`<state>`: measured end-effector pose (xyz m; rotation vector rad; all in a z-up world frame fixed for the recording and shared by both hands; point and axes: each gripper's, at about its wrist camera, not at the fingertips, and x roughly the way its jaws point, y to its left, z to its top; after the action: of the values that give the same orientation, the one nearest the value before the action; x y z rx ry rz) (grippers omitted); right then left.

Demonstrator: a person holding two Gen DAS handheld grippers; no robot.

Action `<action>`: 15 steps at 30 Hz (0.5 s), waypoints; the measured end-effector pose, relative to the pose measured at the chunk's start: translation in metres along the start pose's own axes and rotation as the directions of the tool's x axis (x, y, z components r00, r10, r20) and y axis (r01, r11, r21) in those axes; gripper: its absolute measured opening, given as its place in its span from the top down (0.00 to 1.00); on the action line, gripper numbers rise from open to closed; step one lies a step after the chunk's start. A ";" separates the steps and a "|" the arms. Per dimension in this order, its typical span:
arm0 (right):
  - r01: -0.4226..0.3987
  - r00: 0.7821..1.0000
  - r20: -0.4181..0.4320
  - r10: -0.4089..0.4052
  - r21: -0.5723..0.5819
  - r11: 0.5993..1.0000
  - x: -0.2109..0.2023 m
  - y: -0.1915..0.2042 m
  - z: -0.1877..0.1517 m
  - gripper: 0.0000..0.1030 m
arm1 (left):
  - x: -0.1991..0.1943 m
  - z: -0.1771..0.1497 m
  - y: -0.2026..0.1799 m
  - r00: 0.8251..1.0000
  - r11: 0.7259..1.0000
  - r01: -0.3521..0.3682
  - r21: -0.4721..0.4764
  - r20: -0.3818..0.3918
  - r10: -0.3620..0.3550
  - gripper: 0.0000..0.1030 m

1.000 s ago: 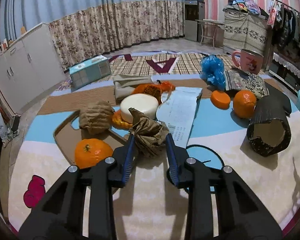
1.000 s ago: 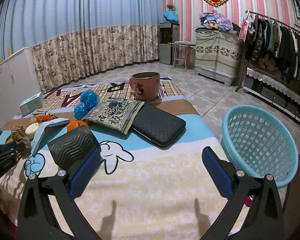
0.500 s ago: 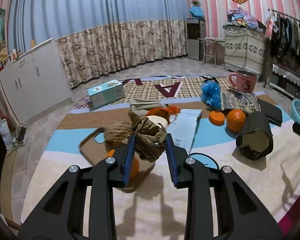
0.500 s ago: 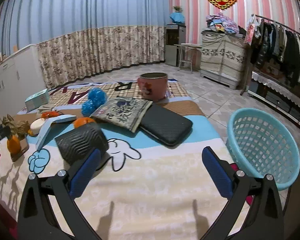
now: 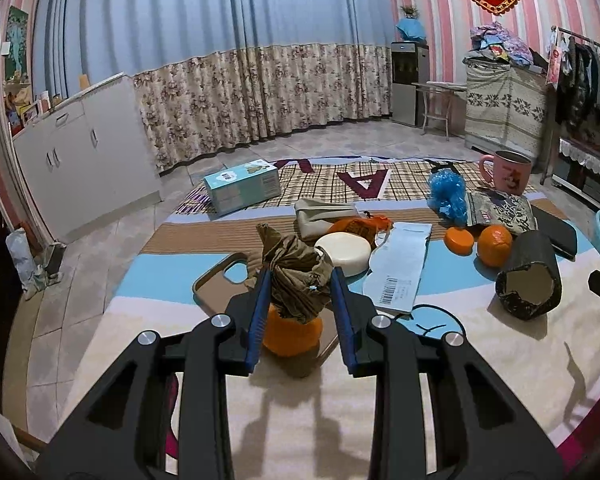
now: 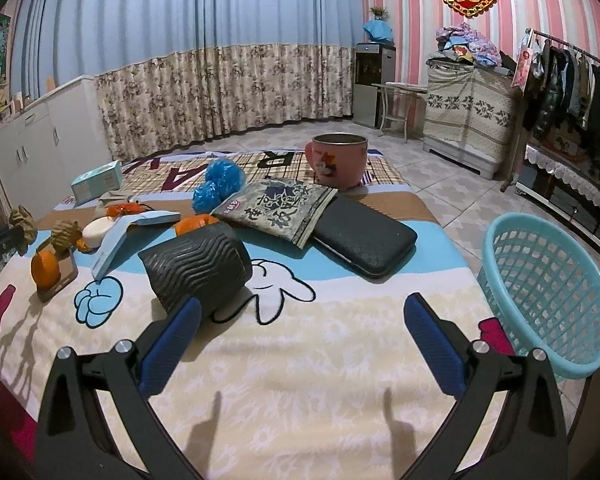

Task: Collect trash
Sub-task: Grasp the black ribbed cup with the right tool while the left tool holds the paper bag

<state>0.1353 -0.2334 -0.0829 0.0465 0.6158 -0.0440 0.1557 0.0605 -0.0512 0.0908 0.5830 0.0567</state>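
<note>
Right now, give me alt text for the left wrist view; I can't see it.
The left gripper holds a crumpled brown paper wad above an orange on a brown tray. Beyond lie a white disc and a receipt.

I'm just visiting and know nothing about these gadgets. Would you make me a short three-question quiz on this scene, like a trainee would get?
1. True or false: the left hand-held gripper is shut on the crumpled brown paper wad.
2. What does the right hand-held gripper hold? A) the pink enamel mug B) nothing C) the black ribbed tube
3. Fill in: the light blue plastic mesh basket stands off the blanket's ____ edge in the right wrist view.

Key: 1 true; 2 B; 3 right.
</note>
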 end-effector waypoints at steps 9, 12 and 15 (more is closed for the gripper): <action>-0.042 0.999 0.004 0.042 -0.014 0.999 -0.008 0.001 -0.003 0.04 | 0.000 -0.001 0.004 1.000 1.000 -0.021 0.008 -0.001 0.021 0.72; -0.060 0.998 -0.007 0.060 -0.035 0.998 -0.006 0.005 -0.003 0.04 | 0.001 -0.001 0.005 1.000 1.000 -0.025 -0.004 -0.006 0.025 0.72; -0.097 0.995 -0.010 0.096 -0.069 0.993 -0.007 0.015 -0.005 0.04 | 0.001 -0.003 0.008 1.000 0.999 -0.031 -0.008 -0.006 0.031 0.72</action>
<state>0.1270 -0.2183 -0.0823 0.0096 0.6205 0.0711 0.1547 0.0691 -0.0532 0.0914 0.5876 0.0892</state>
